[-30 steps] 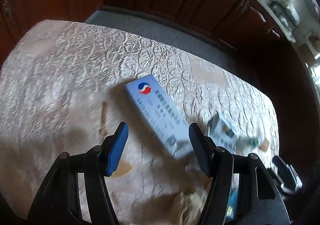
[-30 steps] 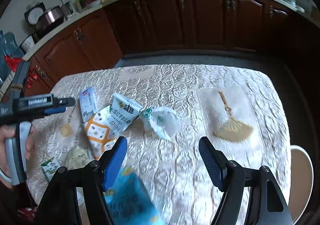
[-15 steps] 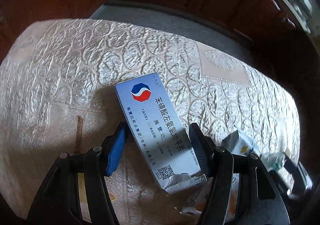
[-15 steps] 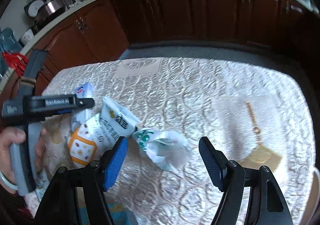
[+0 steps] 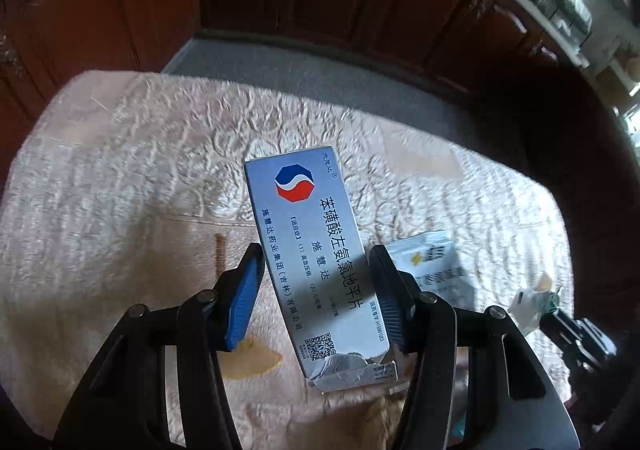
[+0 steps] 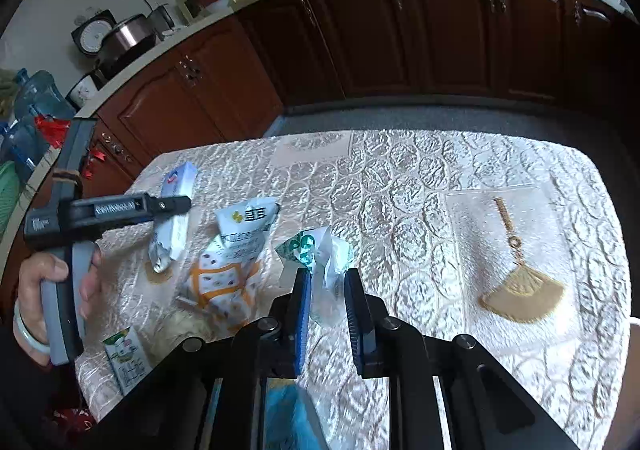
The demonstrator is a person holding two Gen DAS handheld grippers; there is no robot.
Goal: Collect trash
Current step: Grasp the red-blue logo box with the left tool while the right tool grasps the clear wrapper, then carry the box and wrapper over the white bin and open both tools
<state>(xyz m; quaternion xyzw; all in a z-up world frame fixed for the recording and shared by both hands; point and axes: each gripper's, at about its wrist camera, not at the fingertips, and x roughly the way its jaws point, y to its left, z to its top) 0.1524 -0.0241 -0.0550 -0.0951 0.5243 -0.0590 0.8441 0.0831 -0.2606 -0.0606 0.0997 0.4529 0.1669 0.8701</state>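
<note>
Left wrist view: the left gripper (image 5: 316, 270) stands about half open, its jaws having just been closing, with a flat rectangular medicine box (image 5: 316, 262) between them. The blue ribbed pads (image 5: 244, 298) sit at the box's long edges; whether they press on it cannot be told. The box is smooth pale-blue card carrying a red-and-blue octagonal logo and blue Chinese print, including "施慧达", plus a QR code near its torn, crumpled near end. The box runs forward from the jaws and extends past the fingertips. Under it lies an embossed, glossy cream tablecloth (image 5: 120, 178). To the right of the jaws lies a white snack wrapper (image 5: 436, 270); its print is blurred.

Right wrist view: the right gripper (image 6: 327, 290) has just closed to its narrowest, its ribbed pads pinching a crumpled white-and-green wrapper (image 6: 320, 254) of thin, creased film; the wrapper's bulk bunches just ahead of the fingertips. To the left of the jaws lies a white and orange patterned snack bag (image 6: 232, 270), its top showing yellow and dark characters. Further left, the person's left hand (image 6: 48, 290) holds the other tool, which bears white lettering too small to read. To the right, well apart, a fan-shaped tan motif (image 6: 524, 290) is stitched into the cloth.
</note>
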